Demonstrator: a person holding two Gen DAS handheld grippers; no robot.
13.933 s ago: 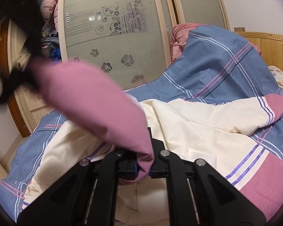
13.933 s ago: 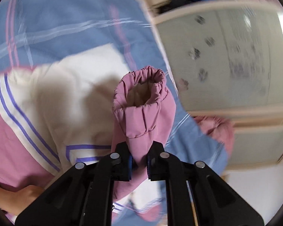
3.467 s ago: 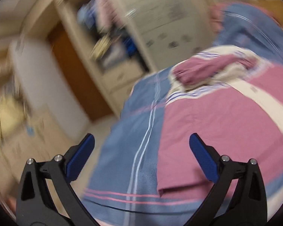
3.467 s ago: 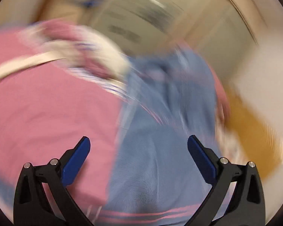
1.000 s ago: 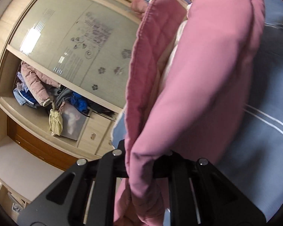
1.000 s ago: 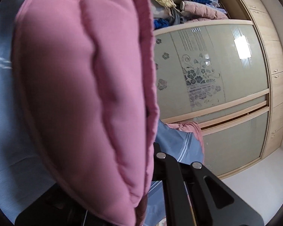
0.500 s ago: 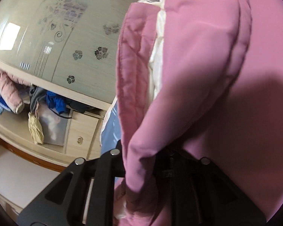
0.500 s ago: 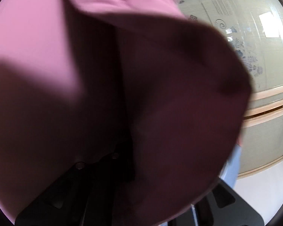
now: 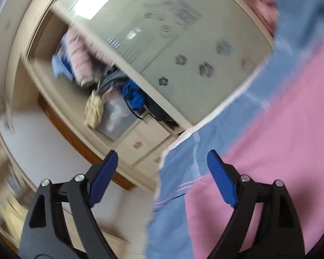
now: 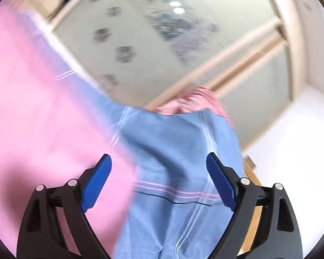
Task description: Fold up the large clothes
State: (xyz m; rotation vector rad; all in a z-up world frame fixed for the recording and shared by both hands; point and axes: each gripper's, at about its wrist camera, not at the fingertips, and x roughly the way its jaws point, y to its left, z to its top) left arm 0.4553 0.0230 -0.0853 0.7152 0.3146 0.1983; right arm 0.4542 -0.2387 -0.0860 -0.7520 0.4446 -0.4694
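The left gripper (image 9: 162,173) stands wide, its jaws having just been opening, and nothing lies between its blue pads (image 9: 219,178). The pink jacket (image 9: 280,151) spreads over the right side of the left wrist view, lying on the blue sheet (image 9: 179,185) of the bed. Its near edge runs behind the right-hand pad, so the cloth sits beside and beyond that finger, not in the gap. The left-hand pad stands over the floor and the cupboard (image 9: 140,144) beyond the bed's edge. Behind, a frosted sliding door (image 9: 183,49) with flower prints stands partly aside from a shelf of heaped clothes (image 9: 86,62). The picture is blurred.

The right gripper (image 10: 158,173) is also spread wide, its jaws having just been opening too, and it holds nothing. Here the jacket (image 10: 43,118) fills the left side of the right wrist view. Its edge reaches behind the left-hand pad (image 10: 96,181), and whether cloth and pad touch I cannot tell through the blur. Between the two pads only the sheet (image 10: 175,151) shows, with thin pink and white stripes. Beyond it lies a pink quilt (image 10: 194,101) against the door (image 10: 162,43).
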